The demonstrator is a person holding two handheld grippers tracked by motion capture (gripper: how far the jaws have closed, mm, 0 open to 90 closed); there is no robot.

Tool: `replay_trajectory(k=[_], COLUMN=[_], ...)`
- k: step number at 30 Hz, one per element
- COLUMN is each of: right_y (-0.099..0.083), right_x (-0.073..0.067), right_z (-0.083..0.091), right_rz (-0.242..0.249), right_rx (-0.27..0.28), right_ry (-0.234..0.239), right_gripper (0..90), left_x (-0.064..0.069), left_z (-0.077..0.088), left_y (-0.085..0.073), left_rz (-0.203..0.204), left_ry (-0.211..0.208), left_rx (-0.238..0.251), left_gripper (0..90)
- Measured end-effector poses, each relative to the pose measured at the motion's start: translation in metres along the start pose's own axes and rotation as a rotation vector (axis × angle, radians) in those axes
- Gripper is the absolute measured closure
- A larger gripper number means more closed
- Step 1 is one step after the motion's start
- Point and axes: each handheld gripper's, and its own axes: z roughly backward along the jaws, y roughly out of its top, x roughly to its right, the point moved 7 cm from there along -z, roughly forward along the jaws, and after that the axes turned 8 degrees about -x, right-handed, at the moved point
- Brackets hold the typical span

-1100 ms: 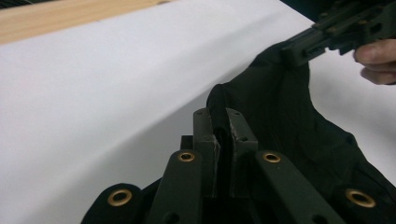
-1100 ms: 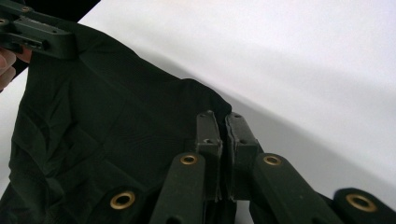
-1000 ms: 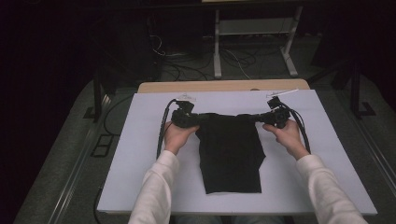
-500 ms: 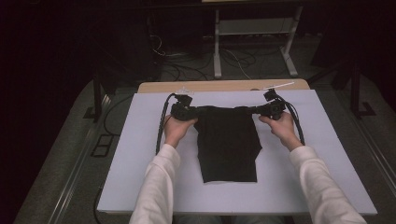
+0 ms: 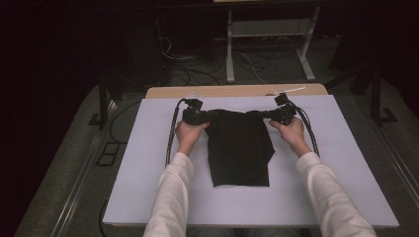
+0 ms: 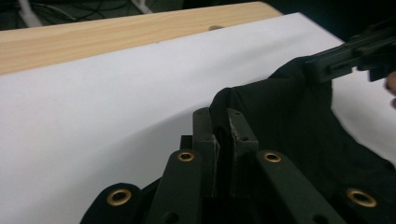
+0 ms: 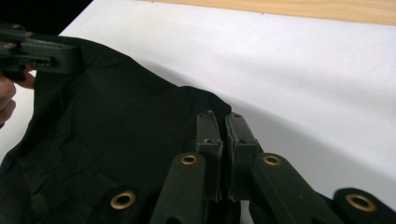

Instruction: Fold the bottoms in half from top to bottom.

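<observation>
A black garment (image 5: 239,148) lies stretched on the white table sheet (image 5: 148,163). Its top edge is pulled taut between the two grippers, and its lower part rests flat toward the person. My left gripper (image 5: 207,116) is shut on the garment's left top corner (image 6: 224,100), the cloth pinched between its jaws. My right gripper (image 5: 264,116) is shut on the right top corner (image 7: 205,100) the same way. In the left gripper view the right gripper (image 6: 359,49) holds the far end of the black cloth (image 6: 299,116). In the right gripper view the left gripper (image 7: 37,51) holds the other end.
A strip of bare wooden tabletop (image 5: 237,91) shows beyond the sheet's far edge. Cables trail from both grippers along the sheet. A white metal stand (image 5: 267,44) and floor cables sit behind the table. White sheet lies bare to the left and right of the garment.
Both hands have carried the garment's top edge farther from the person, toward the far edge of the sheet, and slightly down. The cloth has slid along with them. Both grips held.
</observation>
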Motion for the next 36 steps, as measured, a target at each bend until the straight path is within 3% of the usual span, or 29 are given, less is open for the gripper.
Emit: replay_trajectory(k=[5, 8, 10, 12, 14, 16, 17, 20, 23, 26, 28, 30, 36], right_y=[0.002, 0.002, 0.001, 0.000, 0.000, 0.001, 0.001, 0.000, -0.002, -0.006, -0.010, -0.013, -0.023], right_x=[0.003, 0.001, -0.001, -0.002, -0.002, -0.002, -0.002, -0.001, -0.001, 0.003, 0.004, 0.004, 0.010], right_z=[-0.009, -0.012, -0.011, -0.009, -0.006, -0.002, 0.001, 0.008, 0.016, 0.019, 0.022, 0.026, 0.040], right_rz=[-0.005, 0.011, 0.021, 0.026, 0.042, 0.057, 0.057, 0.063, 0.067, 0.047, 0.057, 0.060, 0.056], right_rx=[-0.014, -0.031, -0.035, -0.035, -0.023, -0.003, 0.003, 0.002, 0.012, -0.011, -0.023, -0.012, 0.014], right_ry=[-0.001, 0.010, 0.023, 0.033, 0.015, -0.006, -0.007, -0.006, -0.010, -0.054, -0.084, -0.076, -0.061], right_gripper=[84.6, 83.9, 82.4, 80.5, 75.3, 68.1, 64.1, 47.9, 34.1, 16.2, 11.3, 1.3, 0.0], left_x=[-0.008, -0.010, -0.011, -0.011, -0.011, -0.010, -0.009, -0.005, 0.000, 0.003, 0.005, 0.006, 0.007], left_z=[-0.003, -0.004, -0.004, -0.002, -0.001, 0.000, 0.002, 0.006, 0.010, 0.013, 0.012, 0.013, 0.023], left_y=[-0.004, -0.006, -0.007, -0.007, -0.008, -0.009, -0.010, -0.012, -0.012, -0.011, -0.013, -0.014, -0.013], left_rz=[0.045, 0.046, 0.044, 0.062, 0.082, 0.064, 0.052, 0.034, 0.021, 0.021, 0.017, 0.007, -0.008], left_ry=[0.002, 0.014, 0.034, 0.001, -0.021, -0.008, -0.022, -0.071, -0.072, -0.069, -0.063, -0.065, -0.046], left_rx=[-0.014, -0.027, -0.041, -0.033, -0.040, -0.058, -0.067, -0.062, -0.054, -0.041, -0.055, -0.069, -0.023], left_gripper=[82.9, 81.0, 71.9, 64.4, 51.7, 43.3, 39.5, 35.6, 23.0, 12.2, 3.0, 0.0, 0.0])
